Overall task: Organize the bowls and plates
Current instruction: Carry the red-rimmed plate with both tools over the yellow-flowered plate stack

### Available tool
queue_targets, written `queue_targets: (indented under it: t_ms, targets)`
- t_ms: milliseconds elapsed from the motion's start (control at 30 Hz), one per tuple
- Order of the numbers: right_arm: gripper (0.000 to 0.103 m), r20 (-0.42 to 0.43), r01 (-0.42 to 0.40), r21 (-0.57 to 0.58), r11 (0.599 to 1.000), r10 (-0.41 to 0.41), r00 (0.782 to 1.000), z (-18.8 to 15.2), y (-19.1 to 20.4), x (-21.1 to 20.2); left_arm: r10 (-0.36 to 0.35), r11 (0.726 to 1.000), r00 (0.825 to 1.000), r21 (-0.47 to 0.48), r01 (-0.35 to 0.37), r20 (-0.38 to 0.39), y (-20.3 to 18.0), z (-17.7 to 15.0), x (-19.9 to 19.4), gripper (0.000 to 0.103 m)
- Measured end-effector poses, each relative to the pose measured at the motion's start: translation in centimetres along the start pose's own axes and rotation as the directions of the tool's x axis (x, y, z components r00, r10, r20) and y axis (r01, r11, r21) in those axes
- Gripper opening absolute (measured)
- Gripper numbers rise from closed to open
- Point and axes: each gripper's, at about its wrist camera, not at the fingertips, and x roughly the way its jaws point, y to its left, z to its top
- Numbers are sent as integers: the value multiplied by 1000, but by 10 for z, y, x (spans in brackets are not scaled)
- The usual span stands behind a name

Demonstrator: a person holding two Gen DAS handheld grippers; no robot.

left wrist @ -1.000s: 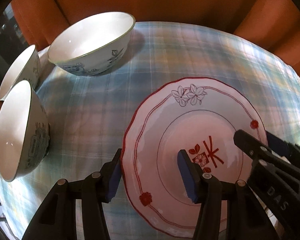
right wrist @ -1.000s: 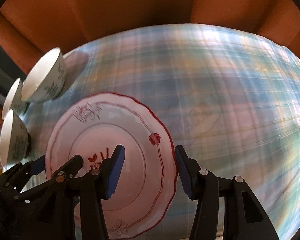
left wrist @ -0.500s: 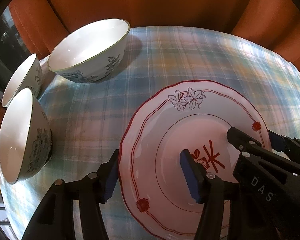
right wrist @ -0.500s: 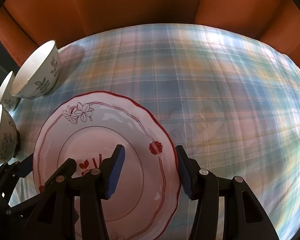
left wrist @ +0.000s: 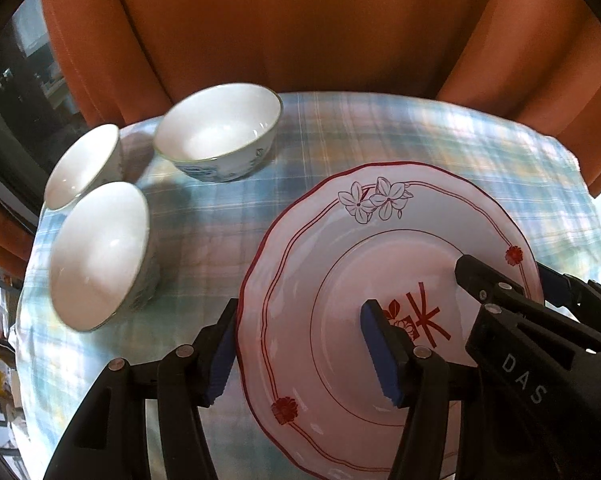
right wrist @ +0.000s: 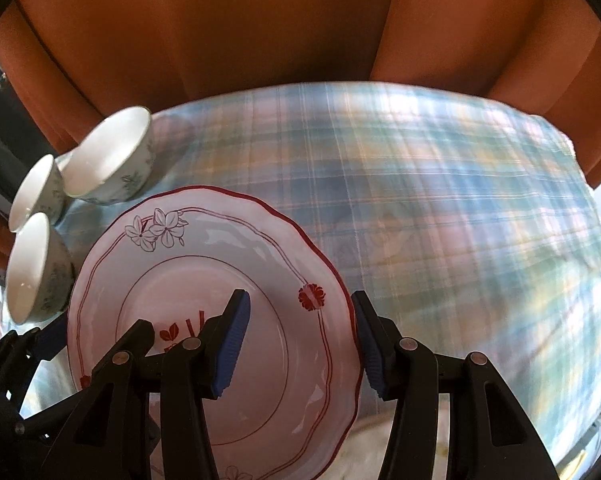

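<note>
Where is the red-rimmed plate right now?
The plate sits low and right in the left wrist view, its left rim straddled by the left gripper, its right rim by the right gripper, right of three bowls.

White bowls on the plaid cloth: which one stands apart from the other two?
The white porcelain bowl with blue flowers, farthest back, nearest the orange curtain; the other two bowls crowd together.

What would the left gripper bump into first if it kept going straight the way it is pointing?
Most likely the plate. The left gripper straddles the plate's left rim, one finger outside, one over the centre, so pushing on should meet the plate, then the plaid tablecloth beneath. Depth is hard to judge.
</note>
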Motion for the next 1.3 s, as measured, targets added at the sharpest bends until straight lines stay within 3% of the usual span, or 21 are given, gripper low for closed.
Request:
queue_targets:
  t_ms: [300, 567, 1300]
  targets:
    - [55, 41, 48, 45, 998, -50, 998, -32, 14, -58, -47, 997, 998, 55, 45, 34, 8, -27, -45, 60]
    - [55, 43, 96, 107, 990, -101, 994, -65, 7, -88, -80, 992, 996, 97, 77, 33, -12, -48, -63, 60]
    - [55, 4, 35, 18, 999, -35, 999, -106, -106, -96, -15, 1000, 1000, -28, 14, -13, -123, -98, -60, 60]
